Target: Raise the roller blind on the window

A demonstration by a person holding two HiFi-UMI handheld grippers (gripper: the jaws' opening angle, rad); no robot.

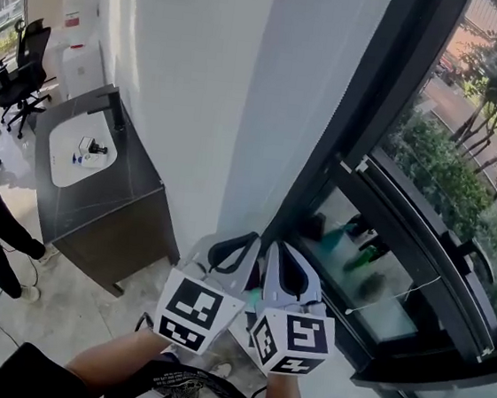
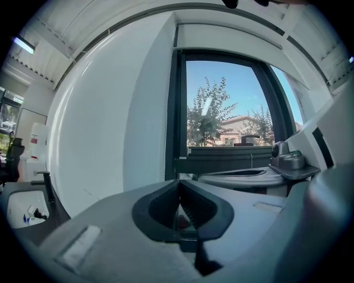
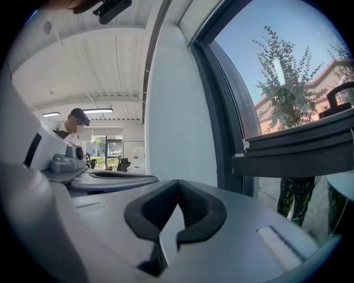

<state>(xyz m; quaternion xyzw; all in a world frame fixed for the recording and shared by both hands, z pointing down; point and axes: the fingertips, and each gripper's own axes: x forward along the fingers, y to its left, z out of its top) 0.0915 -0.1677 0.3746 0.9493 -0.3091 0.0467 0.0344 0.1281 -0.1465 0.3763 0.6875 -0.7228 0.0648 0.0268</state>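
Left gripper (image 2: 178,187): pressed together at the tips, pinches nothing; points up at the left edge of the window (image 2: 227,105).
Bead chain (image 2: 166,138): hangs ahead of the left jaws and a touch to their left, along the seam between the white wall (image 2: 110,121) and the dark window frame; runs straight up and down; touches neither pad.
Right gripper (image 3: 177,190): closed tip to tip, empty; sits just beside the left one; faces the wall, with the window frame off to its right.
Roller blind (image 2: 232,36): looks gathered into the white band well above and ahead of both jaws, across the top of the window; leaves the glass uncovered.
Nearer hand: likely the left, lined up almost on the chain.
Coming move: probably calls for spreading the left jaws, easing forward and slightly left, then closing across the chain's length.
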